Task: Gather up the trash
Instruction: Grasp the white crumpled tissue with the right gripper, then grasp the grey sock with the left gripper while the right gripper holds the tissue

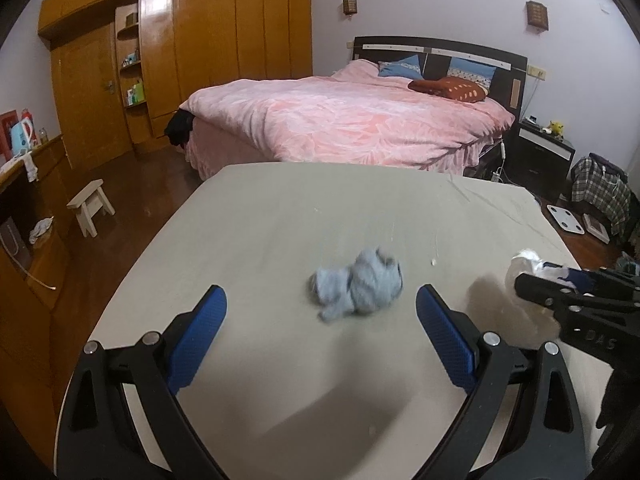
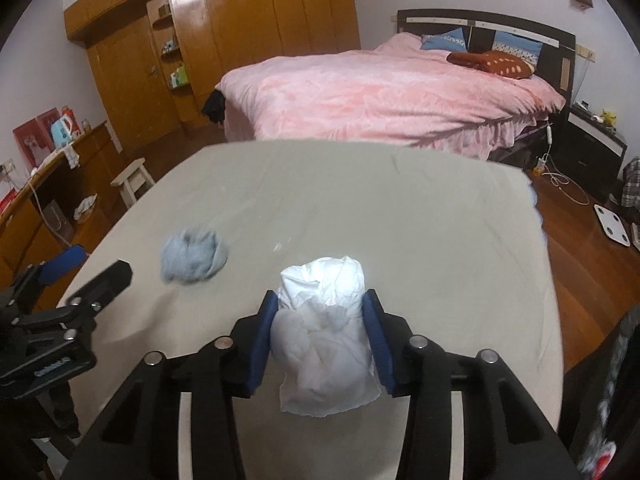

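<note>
On the grey-beige table (image 2: 400, 208), near its front edge: right gripper (image 2: 322, 302) clamped on a crumpled white tissue wad (image 2: 324, 320), blue pads pressed against both its sides. Left gripper (image 1: 321, 300) held with jaws wide apart, nothing between the pads. A crumpled pale-blue wad (image 1: 358, 286) lies on the table just ahead of the left fingertips, untouched. Pink-covered bed (image 1: 352, 120) beyond the table; wooden wardrobe (image 1: 224, 40) behind.

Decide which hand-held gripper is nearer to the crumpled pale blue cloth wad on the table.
Left. The left hand-held gripper is open just short of the crumpled pale blue cloth wad, facing it. The right hand-held gripper is off to the wad's right, shut on a crumpled white tissue.
</note>
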The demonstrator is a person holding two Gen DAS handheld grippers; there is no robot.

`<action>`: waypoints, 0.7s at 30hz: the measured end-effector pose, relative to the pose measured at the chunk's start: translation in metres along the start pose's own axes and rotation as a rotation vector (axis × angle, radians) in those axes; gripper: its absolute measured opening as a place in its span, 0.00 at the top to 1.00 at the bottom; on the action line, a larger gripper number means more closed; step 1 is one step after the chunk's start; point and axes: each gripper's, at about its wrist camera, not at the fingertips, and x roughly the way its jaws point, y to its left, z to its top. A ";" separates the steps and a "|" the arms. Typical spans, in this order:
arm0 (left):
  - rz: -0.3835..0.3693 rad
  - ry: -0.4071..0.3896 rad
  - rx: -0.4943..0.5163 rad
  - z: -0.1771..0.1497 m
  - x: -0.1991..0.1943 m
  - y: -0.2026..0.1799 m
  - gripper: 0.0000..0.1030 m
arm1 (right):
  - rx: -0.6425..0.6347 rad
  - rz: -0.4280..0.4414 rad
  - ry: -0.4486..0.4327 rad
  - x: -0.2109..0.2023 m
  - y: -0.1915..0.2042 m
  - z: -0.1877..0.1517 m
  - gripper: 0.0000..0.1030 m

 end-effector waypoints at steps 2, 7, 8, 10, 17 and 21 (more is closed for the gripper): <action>-0.002 0.011 0.007 0.007 0.014 -0.002 0.10 | 0.001 -0.005 -0.008 0.003 -0.003 0.008 0.58; -0.012 0.075 0.016 0.013 0.049 -0.008 0.10 | 0.006 -0.007 -0.012 0.014 -0.007 0.016 0.58; -0.016 0.087 0.013 0.013 0.053 -0.008 0.10 | 0.008 -0.006 -0.009 0.017 -0.007 0.015 0.58; -0.025 0.118 0.006 0.013 0.063 -0.009 0.10 | 0.012 -0.001 -0.004 0.021 -0.007 0.013 0.58; -0.094 0.204 -0.006 0.014 0.086 -0.013 0.24 | 0.019 0.018 0.008 0.025 -0.007 0.009 0.58; -0.156 0.213 0.011 0.012 0.088 -0.020 0.51 | 0.021 0.021 0.007 0.022 -0.008 0.009 0.58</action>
